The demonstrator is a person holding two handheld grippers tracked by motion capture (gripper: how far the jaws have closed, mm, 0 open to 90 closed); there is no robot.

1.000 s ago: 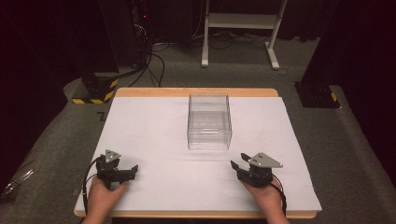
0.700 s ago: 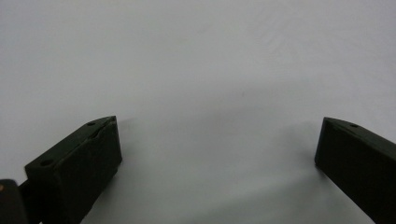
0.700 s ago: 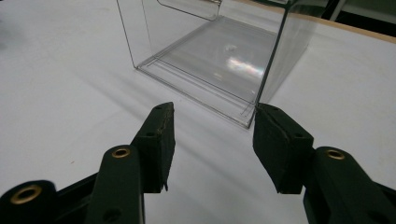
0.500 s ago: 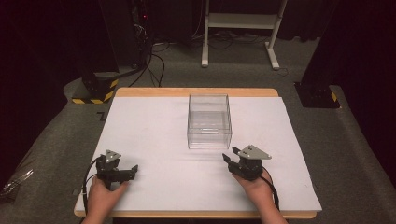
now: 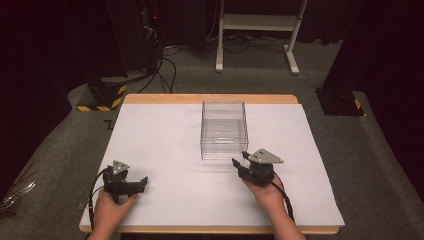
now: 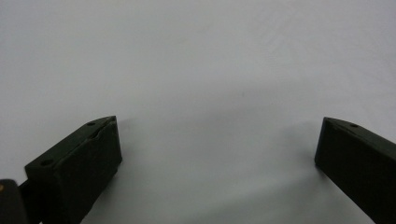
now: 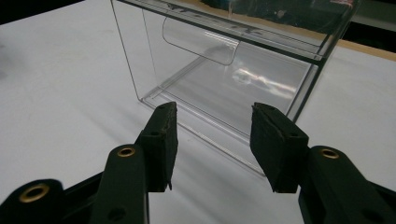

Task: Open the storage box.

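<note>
While your forearms came in from the near edge of the counter (image 5: 165, 135), the scene read as follows.

Right hand (image 5: 267, 192): you held it forward, its right gripper (image 5: 240, 161) aimed at the near right corner of the clear box (image 5: 224, 129), close to it but apart.

Left hand (image 5: 111, 207): you rested it low at the near left, well apart from the box, its left gripper (image 5: 145, 181) pointing right.

Box: clear hard plastic, square-walled, upright at mid-counter, with a curved inner flap (image 7: 201, 39).

Counter: flat matte white sheet over a wooden top.

Right fingers (image 7: 161, 140): black, blocky, partly open after just closing somewhat; nothing between them.

Left fingers (image 6: 88, 161): spread wide, empty, over bare white surface.
</note>
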